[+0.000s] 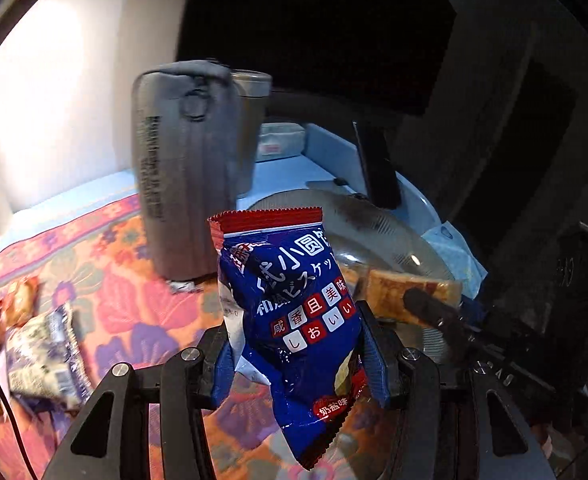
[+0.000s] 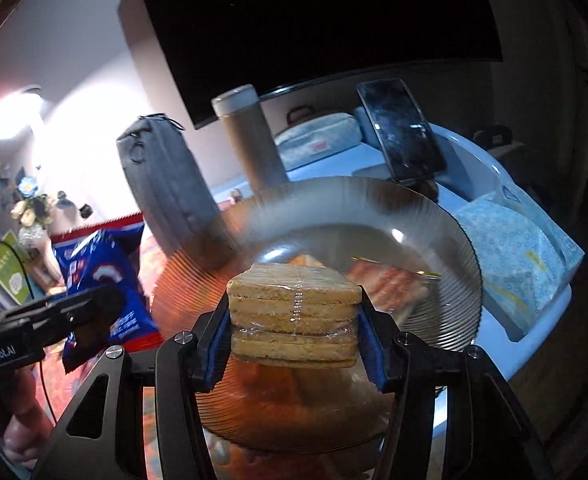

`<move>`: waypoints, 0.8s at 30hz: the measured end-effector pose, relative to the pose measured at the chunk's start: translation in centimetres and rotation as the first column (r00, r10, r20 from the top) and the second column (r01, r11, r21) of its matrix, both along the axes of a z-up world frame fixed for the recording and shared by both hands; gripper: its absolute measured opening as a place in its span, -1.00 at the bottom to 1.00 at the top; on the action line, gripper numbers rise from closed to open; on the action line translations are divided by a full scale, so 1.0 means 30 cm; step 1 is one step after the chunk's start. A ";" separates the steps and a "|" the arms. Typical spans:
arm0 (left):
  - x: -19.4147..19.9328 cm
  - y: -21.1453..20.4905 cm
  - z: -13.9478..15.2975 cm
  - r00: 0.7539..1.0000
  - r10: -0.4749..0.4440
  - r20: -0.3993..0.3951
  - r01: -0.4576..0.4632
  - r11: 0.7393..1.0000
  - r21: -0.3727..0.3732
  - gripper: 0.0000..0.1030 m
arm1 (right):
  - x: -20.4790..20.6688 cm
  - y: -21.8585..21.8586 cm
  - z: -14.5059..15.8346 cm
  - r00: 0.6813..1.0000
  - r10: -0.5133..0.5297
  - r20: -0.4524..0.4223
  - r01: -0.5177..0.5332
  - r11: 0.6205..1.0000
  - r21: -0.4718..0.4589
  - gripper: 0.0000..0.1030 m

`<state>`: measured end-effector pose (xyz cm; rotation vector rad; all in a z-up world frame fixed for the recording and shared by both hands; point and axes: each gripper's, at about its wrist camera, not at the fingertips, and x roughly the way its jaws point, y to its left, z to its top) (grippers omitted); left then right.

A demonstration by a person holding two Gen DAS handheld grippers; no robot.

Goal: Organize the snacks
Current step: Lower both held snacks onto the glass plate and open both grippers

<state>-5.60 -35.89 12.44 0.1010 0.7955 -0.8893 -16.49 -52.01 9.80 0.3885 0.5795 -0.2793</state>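
The left gripper (image 1: pixel 296 354) clamps a crinkled blue biscuit bag (image 1: pixel 294 320) beside the glass bowl (image 2: pixel 450 240); the right gripper (image 2: pixel 294 344) pinches clear-wrapped tan crackers (image 2: pixel 294 300) above it.

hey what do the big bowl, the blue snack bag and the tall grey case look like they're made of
Bowl: clear glass or hard plastic, glossy; the tablecloth shows through it and its rim is finely ribbed.
Blue bag: thin printed plastic film, shiny, crinkled, with a zigzag-cut sealed edge.
Grey case: matte woven fabric, apparently; seams and a ring pull show.
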 end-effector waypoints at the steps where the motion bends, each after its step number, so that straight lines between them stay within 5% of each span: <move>1: 0.001 -0.024 -0.002 1.000 -0.007 -0.001 0.007 1.000 0.004 -0.01 | 0.001 -0.011 -0.006 1.000 -0.003 -0.004 0.003 1.000 0.005 0.03; 8: 0.020 -0.134 -0.040 0.999 -0.036 -0.019 0.036 0.999 0.016 0.01 | -0.013 -0.073 -0.015 1.000 -0.019 0.020 0.017 0.998 0.062 0.05; 12: 0.036 -0.139 -0.047 0.998 -0.040 -0.041 0.040 0.999 -0.008 0.24 | -0.035 -0.089 0.004 0.998 -0.038 0.042 0.036 0.998 0.059 0.14; 24: 0.013 0.000 -0.038 1.000 0.006 -0.013 -0.006 1.000 -0.021 0.26 | -0.013 0.000 0.036 0.998 0.032 0.051 -0.034 0.998 0.049 0.14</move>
